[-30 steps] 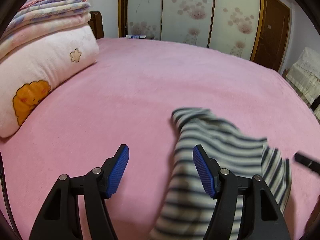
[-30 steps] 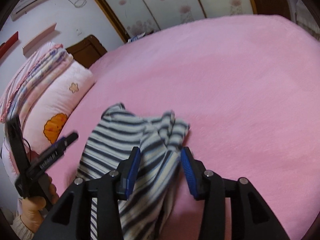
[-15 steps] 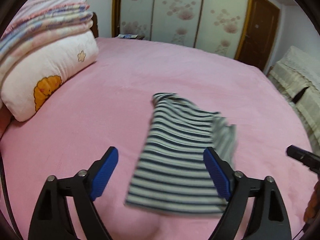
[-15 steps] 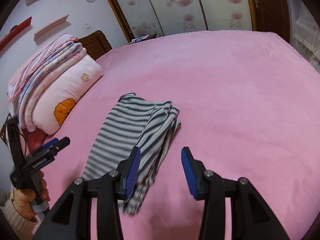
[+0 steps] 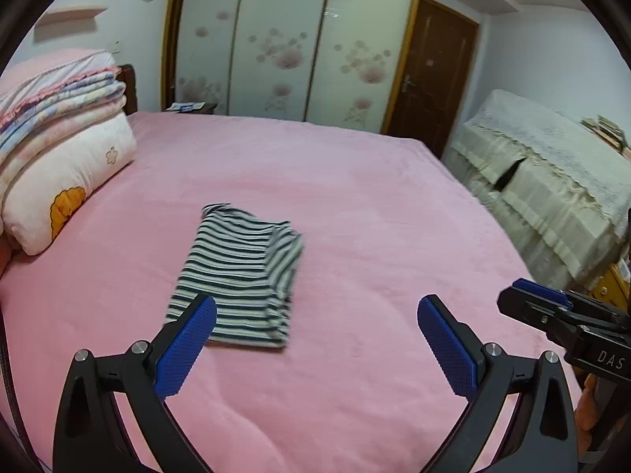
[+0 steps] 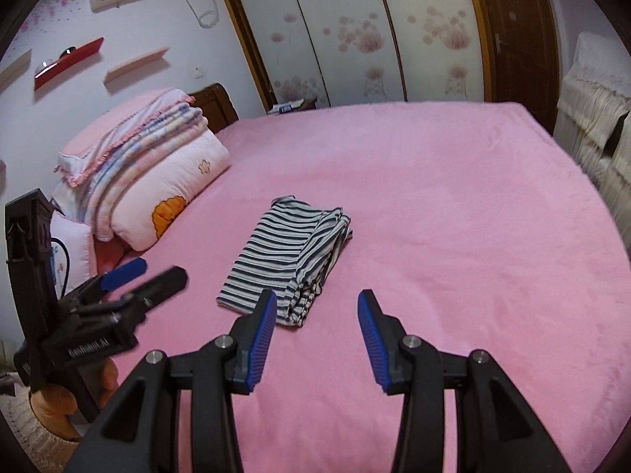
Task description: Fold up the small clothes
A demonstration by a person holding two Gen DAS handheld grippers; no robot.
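A small striped garment [image 5: 240, 272], dark and white, lies folded in a rough rectangle on the pink bed [image 5: 355, 205]; it also shows in the right wrist view [image 6: 292, 256]. My left gripper [image 5: 315, 311] is open wide and empty, held above the bed short of the garment's near edge. My right gripper [image 6: 315, 303] is open and empty, just to the right of the garment's near end. The left gripper also shows at the left of the right wrist view [image 6: 154, 272], and the right one at the right of the left wrist view [image 5: 524, 295].
A stack of folded quilts and a pillow [image 6: 157, 181] lies at the bed's left side by the headboard. A covered sofa [image 5: 552, 181] stands right of the bed. Wardrobe doors [image 5: 284, 47] and a brown door [image 5: 430, 75] are behind.
Both grippers have let go of the striped garment and pulled back and up. The left jaws have opened wider. The garment now lies flat and folded on the bed.
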